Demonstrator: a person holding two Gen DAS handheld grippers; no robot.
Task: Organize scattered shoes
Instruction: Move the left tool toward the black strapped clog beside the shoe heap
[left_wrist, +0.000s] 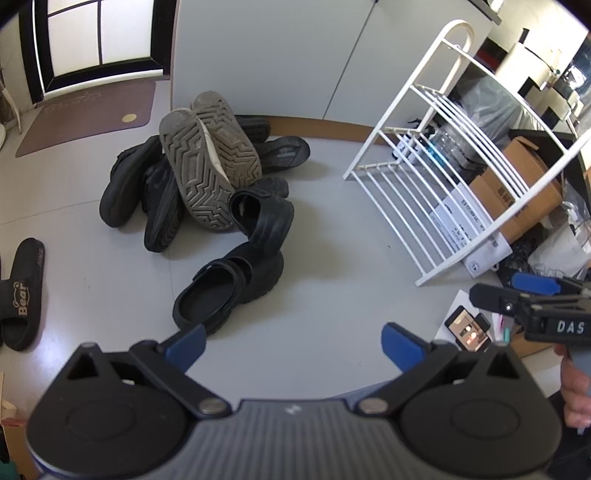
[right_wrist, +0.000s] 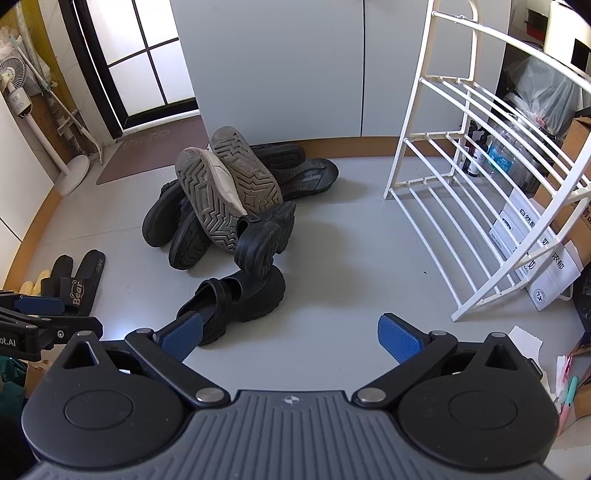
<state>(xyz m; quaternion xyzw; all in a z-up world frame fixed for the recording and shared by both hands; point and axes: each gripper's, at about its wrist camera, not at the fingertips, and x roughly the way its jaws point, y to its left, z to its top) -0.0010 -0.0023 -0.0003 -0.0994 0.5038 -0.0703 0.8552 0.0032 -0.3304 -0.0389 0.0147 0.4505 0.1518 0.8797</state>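
On the grey floor (right_wrist: 332, 258), nearest first:

- Left gripper (left_wrist: 293, 341): blue-padded fingers spread wide, nothing between them, held above bare floor.
- Right gripper (right_wrist: 290, 334): fingers likewise spread wide and empty; its left pad overlaps the heel of the near clog in its own view.
- Clogs, black, two: one (right_wrist: 236, 302) upright on its sole nearest the grippers; the second (right_wrist: 264, 236) tipped on its side, resting on the first and leaning against the pile.
- Slides, black, marked "Bear": one pair (right_wrist: 79, 280) at far left, well apart from the pile, with something yellow just beyond them.
- Shoe pile (left_wrist: 199, 166), near the wall: two pale shoes sole-up on top, side by side and touching; several dark shoes beneath and behind them, exact count unclear.
- Rack (right_wrist: 480, 177), white, one, at right: tiers of bars, all bare.
- Phone (left_wrist: 467, 328), one, screen lit, on the floor at right.
- Boxes, bags and bottles behind the rack.
- Mat (left_wrist: 88, 114), brown, one, before the dark-framed door (right_wrist: 147, 62).
- Fan (right_wrist: 14, 74), white, one, standing at far left.
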